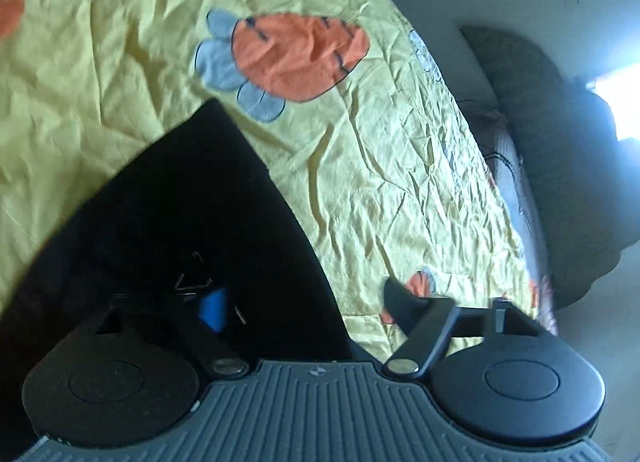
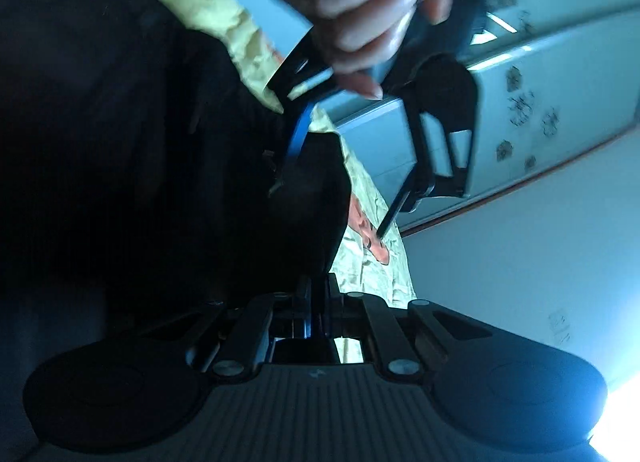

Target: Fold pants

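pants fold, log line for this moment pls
surface: yellow carrot-print sheet | pants: black, on sheet | left tongs: open, beside pants edge | right tongs: shut on pants

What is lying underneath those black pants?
A wrinkled yellow bedsheet with a carrot print spreads out from under the black pants. Whatever sits directly beneath the dark cloth is covered, so more sheet there is only a guess.
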